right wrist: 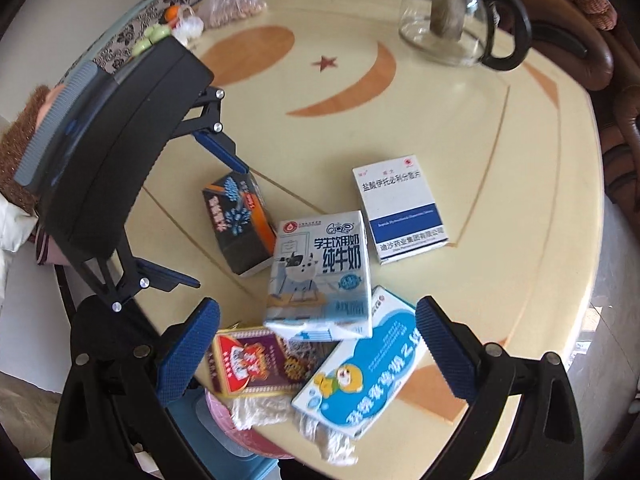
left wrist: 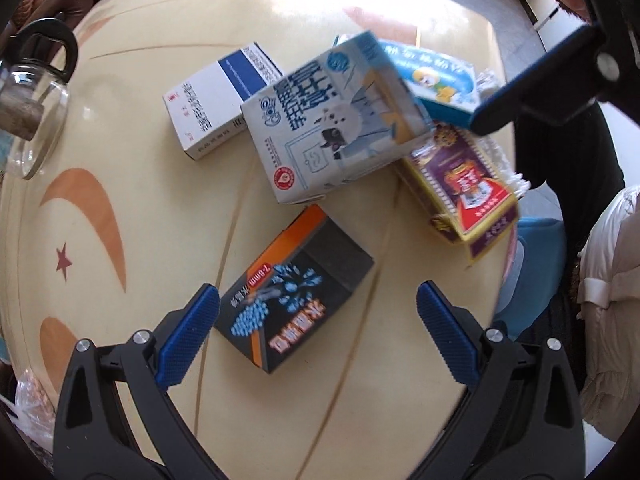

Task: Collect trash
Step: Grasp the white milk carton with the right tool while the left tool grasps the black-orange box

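The left gripper (left wrist: 318, 334), gaping empty, is hovering over a black "7.6mm" box (left wrist: 294, 296); the right gripper (right wrist: 318, 348), equally wide and empty, is facing a "纯牛奶" milk carton (right wrist: 318, 276).

The milk carton (left wrist: 336, 120) hides part of the cartoon box (left wrist: 436, 80); print blurred.

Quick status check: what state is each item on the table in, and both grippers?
Left gripper: open, around the black box, not gripping.
Right gripper: open, over the pile.
Black box: flat on the table.
Milk carton: tilted, resting on other boxes.
Blue box: flat, on a rag.
Purple box: at the table edge.
White box: flat, apart.
Glass pot: upright.
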